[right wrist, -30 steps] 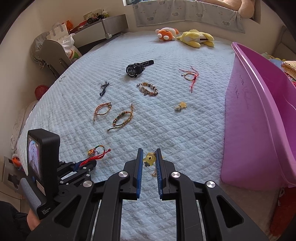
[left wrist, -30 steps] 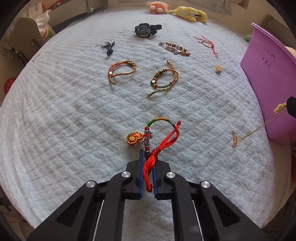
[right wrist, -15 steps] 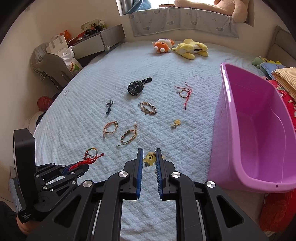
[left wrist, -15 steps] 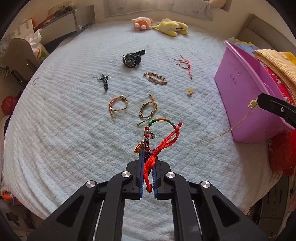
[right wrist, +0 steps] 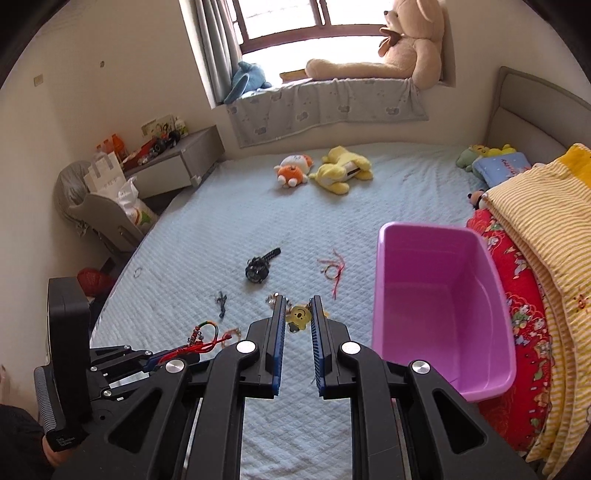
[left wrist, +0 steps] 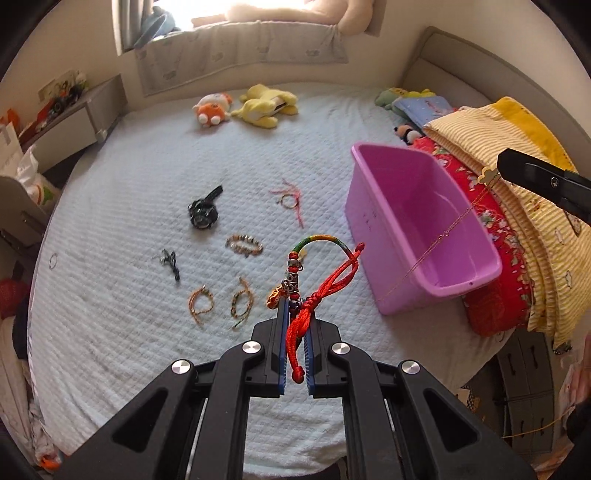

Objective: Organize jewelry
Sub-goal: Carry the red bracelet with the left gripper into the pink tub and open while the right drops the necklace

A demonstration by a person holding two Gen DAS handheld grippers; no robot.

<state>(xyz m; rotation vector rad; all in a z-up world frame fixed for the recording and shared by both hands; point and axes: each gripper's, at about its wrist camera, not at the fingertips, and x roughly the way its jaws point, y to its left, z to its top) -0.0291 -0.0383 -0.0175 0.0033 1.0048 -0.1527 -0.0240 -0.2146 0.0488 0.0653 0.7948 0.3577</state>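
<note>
A pale blue quilted bed [right wrist: 388, 177] fills the room, and the purple bin [right wrist: 439, 306] stands open on it near its right edge, hard against folded red and yellow-striped bedding [right wrist: 546, 236]. The left gripper [left wrist: 295, 314] is clamped on a red-corded bracelet [left wrist: 321, 266] with a rainbow band and beads, held in the air just left of the bin. The right gripper [right wrist: 298, 317] pinches a necklace by its yellow bear charm [right wrist: 298, 315]; in the left wrist view its fine gold chain [left wrist: 443, 232] hangs across the bin's mouth. Left of the bin, loose on the bed, lie a black watch [left wrist: 203, 214], a red string bracelet [left wrist: 290, 201], a beaded bracelet [left wrist: 244, 245], two woven bracelets [left wrist: 221, 304] and a small dark trinket [left wrist: 170, 260]. Beyond the bin — toward the window [right wrist: 314, 18] — are two plush toys [right wrist: 321, 171], and a large teddy bear [right wrist: 402, 48] sits on the sill. A grey nightstand [right wrist: 177, 162] stands by the wall, far left of the bin.
</note>
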